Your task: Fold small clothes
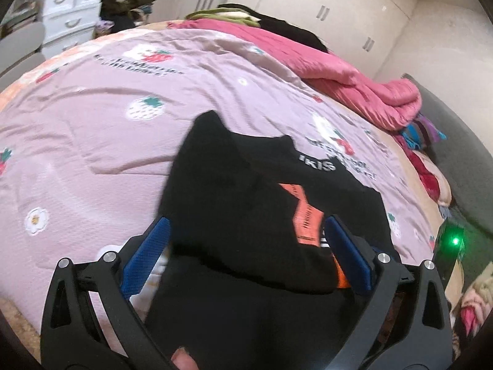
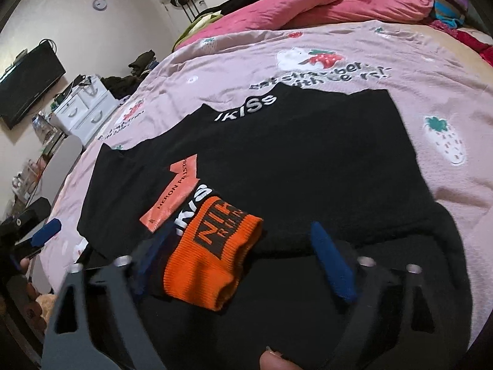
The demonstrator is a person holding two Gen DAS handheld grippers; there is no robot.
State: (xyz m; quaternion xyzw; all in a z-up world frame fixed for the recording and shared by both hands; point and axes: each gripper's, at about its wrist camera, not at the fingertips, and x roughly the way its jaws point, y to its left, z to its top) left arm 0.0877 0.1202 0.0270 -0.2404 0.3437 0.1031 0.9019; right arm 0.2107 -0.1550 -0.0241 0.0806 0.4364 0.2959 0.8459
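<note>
While both grippers hang wide, holding nothing: left gripper (image 1: 243, 256) over black shirt (image 2: 277, 154), right gripper (image 2: 243, 262) straddling orange cuff (image 2: 209, 256); careless pinch there likely drags fold crooked.

The black top (image 2: 277, 160) says "IKISS" in white, its pink tag (image 2: 172, 194) says "HERON PRESTON", the orange cuff (image 2: 209, 256) shows big letters "NI", and the bed sheet (image 2: 339, 71) has words about strawberries.
</note>
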